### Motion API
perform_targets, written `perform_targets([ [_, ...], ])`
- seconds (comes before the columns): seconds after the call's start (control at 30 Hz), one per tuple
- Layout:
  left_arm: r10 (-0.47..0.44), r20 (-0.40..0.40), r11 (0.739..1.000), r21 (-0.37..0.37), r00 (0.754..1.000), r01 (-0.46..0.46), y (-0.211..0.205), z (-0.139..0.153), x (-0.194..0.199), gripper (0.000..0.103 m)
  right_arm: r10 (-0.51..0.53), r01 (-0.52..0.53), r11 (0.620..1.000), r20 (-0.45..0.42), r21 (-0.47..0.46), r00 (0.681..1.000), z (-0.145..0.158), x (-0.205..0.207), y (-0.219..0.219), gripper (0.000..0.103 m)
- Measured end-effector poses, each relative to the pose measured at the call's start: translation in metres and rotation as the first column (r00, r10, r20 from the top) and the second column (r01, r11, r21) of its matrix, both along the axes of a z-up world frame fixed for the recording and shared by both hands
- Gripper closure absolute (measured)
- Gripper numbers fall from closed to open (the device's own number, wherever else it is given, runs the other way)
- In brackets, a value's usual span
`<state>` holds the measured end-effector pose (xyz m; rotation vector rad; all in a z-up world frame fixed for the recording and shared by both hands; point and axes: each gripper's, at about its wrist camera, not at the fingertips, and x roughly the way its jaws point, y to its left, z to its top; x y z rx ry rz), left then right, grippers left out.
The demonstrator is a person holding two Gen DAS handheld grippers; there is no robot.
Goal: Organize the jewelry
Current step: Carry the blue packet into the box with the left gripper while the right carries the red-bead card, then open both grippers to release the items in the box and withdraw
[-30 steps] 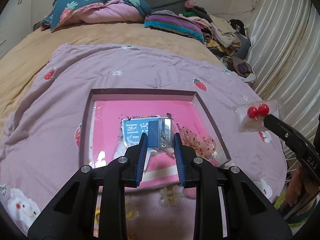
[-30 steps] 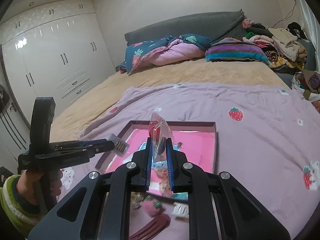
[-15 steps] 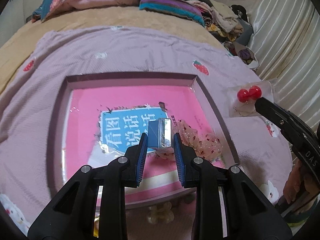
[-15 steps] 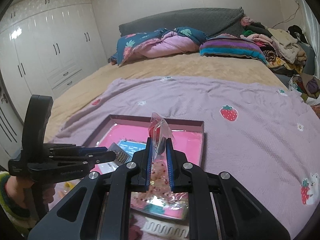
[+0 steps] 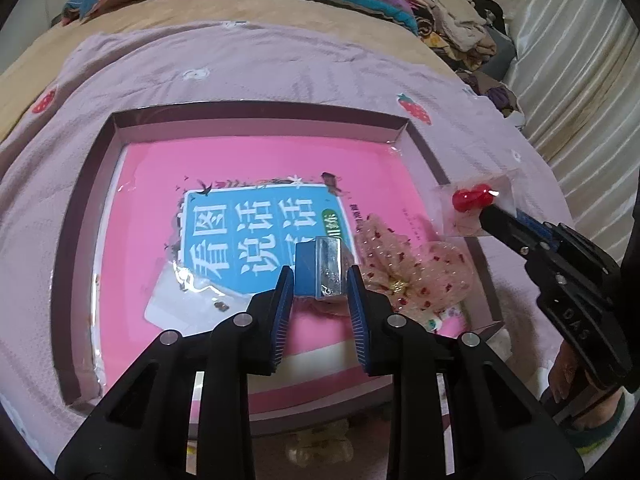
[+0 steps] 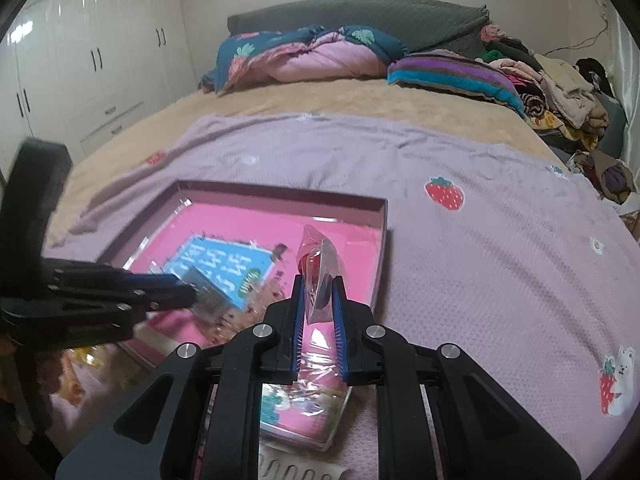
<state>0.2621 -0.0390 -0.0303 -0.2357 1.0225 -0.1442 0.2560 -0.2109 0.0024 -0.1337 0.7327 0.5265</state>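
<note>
Left gripper [image 5: 320, 276] is closed on a small clear box [image 5: 325, 270] with a blue side, held above the shallow tray [image 5: 256, 114] and its pink book [image 5: 260, 168]. Right gripper [image 6: 317, 308] is clamped on a clear packet [image 6: 318, 264] of red beads, to the right of the left tool, over the tray's right edge. A sequinned mesh pouch [image 5: 416, 272] lies just right of the left fingertips.

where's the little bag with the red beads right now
The bag with the red beads is pinched in the right tongs, held up over the right edge of the pink-lined box, beside the sheer dotted pouch.
</note>
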Motion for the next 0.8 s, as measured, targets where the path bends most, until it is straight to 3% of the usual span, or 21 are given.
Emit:
perform_targets([
  [0.13,0.011,-0.005,1.0,0.011,1.0,-0.011,0.002,0.0,-0.001,0.081,0.014,-0.014,0.999,-0.012,-0.037,1.0,-0.011,0.001,0.004,0.09],
  [0.27,0.027,-0.006,1.0,0.011,1.0,-0.027,0.006,0.003,-0.006,0.065,0.041,-0.041,0.997,0.0,-0.066,0.999,-0.012,-0.003,0.011,0.087],
  [0.57,0.066,0.036,0.997,0.03,0.997,-0.068,0.017,0.019,-0.019,0.048,0.099,-0.091,0.993,-0.116,0.074,0.988,-0.013,-0.004,0.011,0.076],
  [0.8,0.094,0.054,0.995,0.041,0.994,-0.096,0.024,0.028,-0.029,0.038,0.126,-0.107,0.985,-0.139,0.139,0.982,-0.004,-0.01,0.01,0.049],
])
